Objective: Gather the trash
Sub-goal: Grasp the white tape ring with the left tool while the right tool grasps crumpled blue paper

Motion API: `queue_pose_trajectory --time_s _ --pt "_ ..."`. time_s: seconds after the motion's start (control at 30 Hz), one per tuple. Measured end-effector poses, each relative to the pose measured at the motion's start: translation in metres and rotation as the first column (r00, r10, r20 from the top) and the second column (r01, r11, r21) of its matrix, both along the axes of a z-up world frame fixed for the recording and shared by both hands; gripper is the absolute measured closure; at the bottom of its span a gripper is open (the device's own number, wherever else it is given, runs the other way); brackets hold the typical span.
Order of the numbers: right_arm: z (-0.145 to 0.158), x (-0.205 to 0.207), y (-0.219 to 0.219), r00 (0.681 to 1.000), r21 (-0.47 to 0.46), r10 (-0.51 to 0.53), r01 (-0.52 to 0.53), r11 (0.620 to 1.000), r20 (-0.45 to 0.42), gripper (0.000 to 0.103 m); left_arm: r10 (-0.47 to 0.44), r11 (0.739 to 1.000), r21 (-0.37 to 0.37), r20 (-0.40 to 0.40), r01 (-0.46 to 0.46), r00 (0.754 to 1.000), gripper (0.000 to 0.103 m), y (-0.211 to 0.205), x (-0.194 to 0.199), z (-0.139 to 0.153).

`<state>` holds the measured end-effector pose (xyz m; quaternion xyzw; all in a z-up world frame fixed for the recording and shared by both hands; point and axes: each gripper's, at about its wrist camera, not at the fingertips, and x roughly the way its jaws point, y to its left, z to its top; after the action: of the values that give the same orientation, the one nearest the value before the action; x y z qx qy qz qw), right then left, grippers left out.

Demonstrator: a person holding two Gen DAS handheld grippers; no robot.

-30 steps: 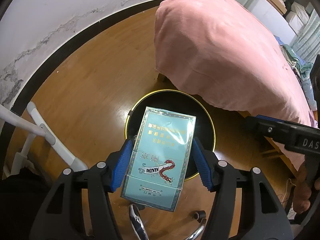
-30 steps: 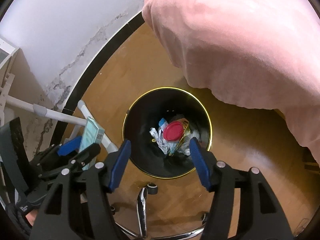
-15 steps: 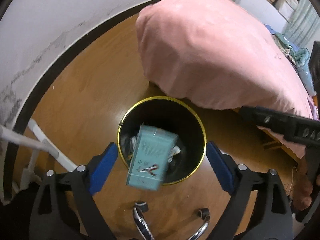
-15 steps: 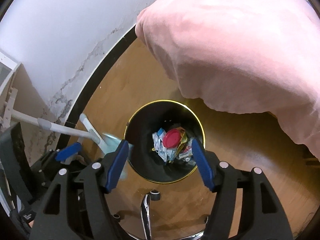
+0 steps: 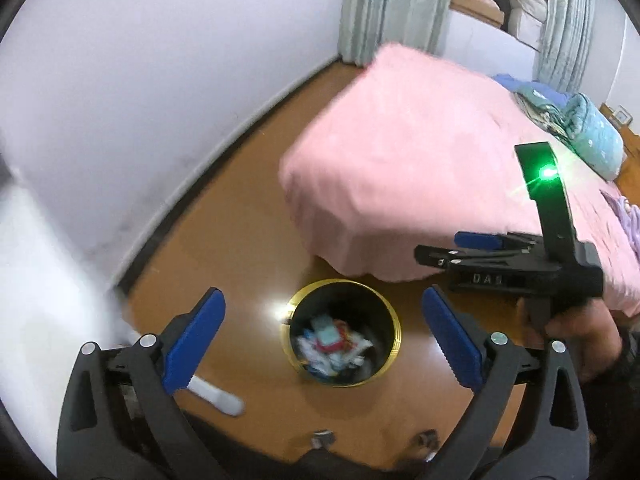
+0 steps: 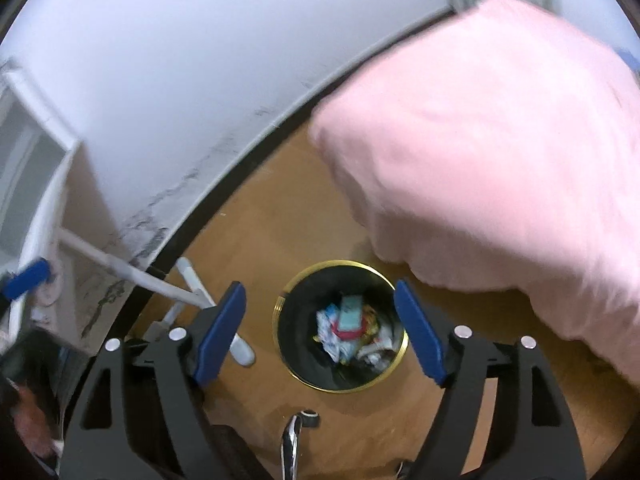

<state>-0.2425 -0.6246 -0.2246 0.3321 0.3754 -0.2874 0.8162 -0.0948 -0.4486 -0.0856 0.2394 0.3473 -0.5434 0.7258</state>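
Left wrist view: left gripper (image 5: pixel 323 344) is hovering high above the floor (image 5: pixel 240 240), jaws spread wide, gripping nothing. Directly between the blue pads (image 5: pixel 196 344) the black trash bin (image 5: pixel 390 330) with gold rim is standing on the wood floor. The teal cigarette box (image 5: pixel 327 330) is lying inside the bin on top of the other trash (image 5: pixel 352 354), partly over something red; view is blurred so print is unreadable. Pink blanket (image 5: pixel 420 168) is draping over the bed, its hanging edge just beside the bin's far side. Right gripper (image 5: pixel 472 246) is showing side-on at right, held by a hand (image 5: pixel 576 336), green light glowing on its upright mount; whether its jaws are apart can't be judged from this angle. White wall (image 5: pixel 140 60) and curtains (image 5: pixel 384 8) are sitting behind.

Right wrist view: right gripper (image 6: pixel 320 328) is also looking down at the trash bin (image 6: pixel 292 344), jaws released and wide apart, empty. Cigarette box (image 6: pixel 350 314) is resting in the bin on the pile of trash (image 6: pixel 340 344), covering part of a red lid (image 6: pixel 348 334). White metal frame (image 6: pixel 132 276) is leaning near the wall (image 6: pixel 200 60) at left, its foot on the floor (image 6: pixel 280 208) near the bin. Pink blanket (image 6: pixel 500 152) is filling the right side. Chrome chair leg (image 6: pixel 294 440) is poking in at bottom centre.
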Motion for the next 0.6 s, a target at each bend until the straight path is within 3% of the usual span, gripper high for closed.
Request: queue_pose_trajectory --time_s 0.1,0.2,0.27,0.37,0.47,0.53,0.57,0.6 --pt "0.043 0.033 0.022 0.996 -0.081 0.087 -0.085 0.993 0.031 0.021 0.097 0.995 0.011 0.074 -0.098 0.993 0.007 0.053 0.038 0.032" --pt "0.077 0.075 0.050 0.977 -0.129 0.198 -0.187 0.974 0.078 0.017 0.263 0.963 0.015 0.140 -0.268 0.954 0.007 0.119 0.098 0.052" --pt "0.095 0.109 0.073 0.952 -0.152 0.289 -0.272 0.950 0.102 0.017 0.385 0.919 0.015 0.180 -0.393 0.905 0.007 0.167 0.140 0.058" --pt "0.114 0.166 0.113 0.897 -0.172 0.426 -0.405 0.898 0.118 0.016 0.550 0.818 0.044 0.231 -0.573 0.803 0.007 0.246 0.206 0.058" --pt "0.128 0.227 0.164 0.814 -0.184 0.568 -0.545 0.818 0.119 0.016 0.670 0.716 0.054 0.224 -0.696 0.707 0.007 0.321 0.266 0.054" --pt "0.137 0.267 0.203 0.741 -0.198 0.662 -0.637 0.745 0.110 0.016 0.735 0.645 0.078 0.212 -0.761 0.644 0.007 0.364 0.302 0.047" --pt "0.140 0.284 0.219 0.709 -0.203 0.697 -0.671 0.713 0.106 0.016 0.748 0.627 0.095 0.203 -0.773 0.631 0.007 0.378 0.314 0.044" --pt "0.143 0.302 0.237 0.671 -0.205 0.734 -0.708 0.676 0.102 0.016 0.748 0.632 0.107 0.173 -0.767 0.640 0.007 0.390 0.327 0.042"
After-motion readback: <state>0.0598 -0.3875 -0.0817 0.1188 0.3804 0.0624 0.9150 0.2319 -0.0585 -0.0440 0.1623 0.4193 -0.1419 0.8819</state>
